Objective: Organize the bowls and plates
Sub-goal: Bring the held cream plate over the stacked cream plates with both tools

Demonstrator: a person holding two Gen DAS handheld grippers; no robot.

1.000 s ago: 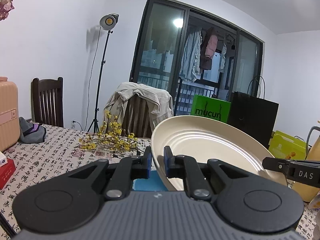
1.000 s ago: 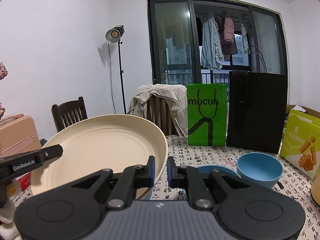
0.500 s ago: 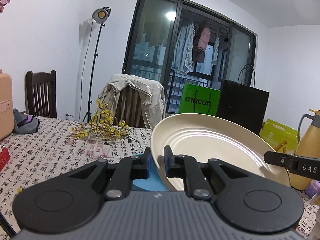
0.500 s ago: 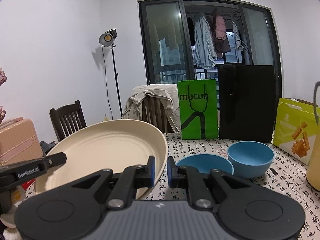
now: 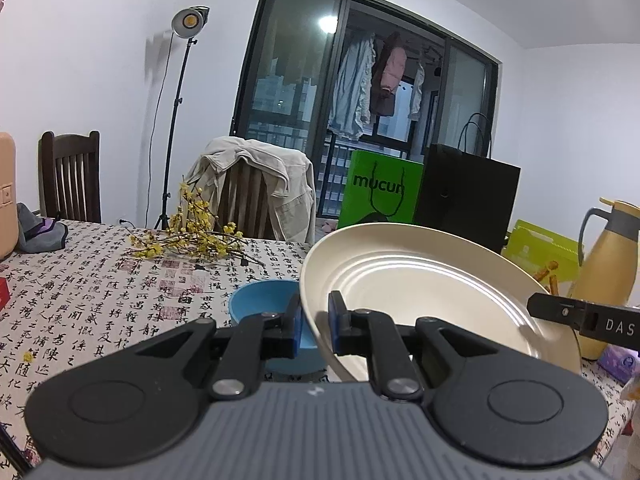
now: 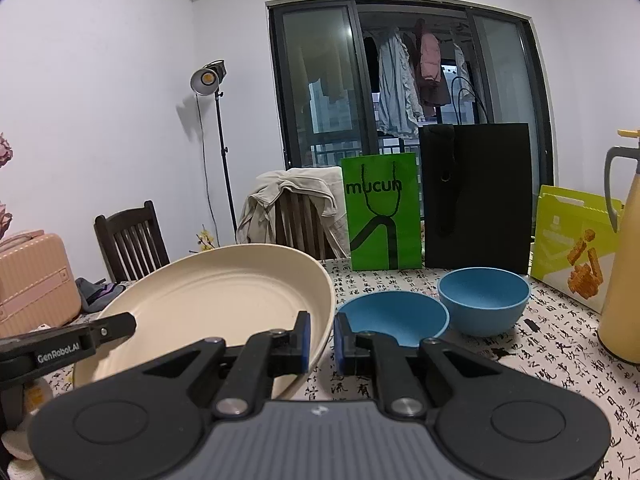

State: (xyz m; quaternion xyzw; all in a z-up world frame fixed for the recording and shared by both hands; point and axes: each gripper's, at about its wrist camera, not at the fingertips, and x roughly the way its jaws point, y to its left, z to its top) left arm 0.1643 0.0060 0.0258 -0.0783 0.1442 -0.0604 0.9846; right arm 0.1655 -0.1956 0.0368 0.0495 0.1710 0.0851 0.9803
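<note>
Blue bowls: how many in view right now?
2. Nearer blue bowl just right of the held cream plate; farther blue bowl behind-right, near the black bag. Plate could hide more.

Two wrist fisheyes, each low over patterned table (image 5: 100, 280), close behind own fingers, facing balcony window (image 6: 408, 120). Left view sits left of cream plate (image 5: 420, 280), right view right. Shared: plate, green bag (image 6: 382, 212).
</note>
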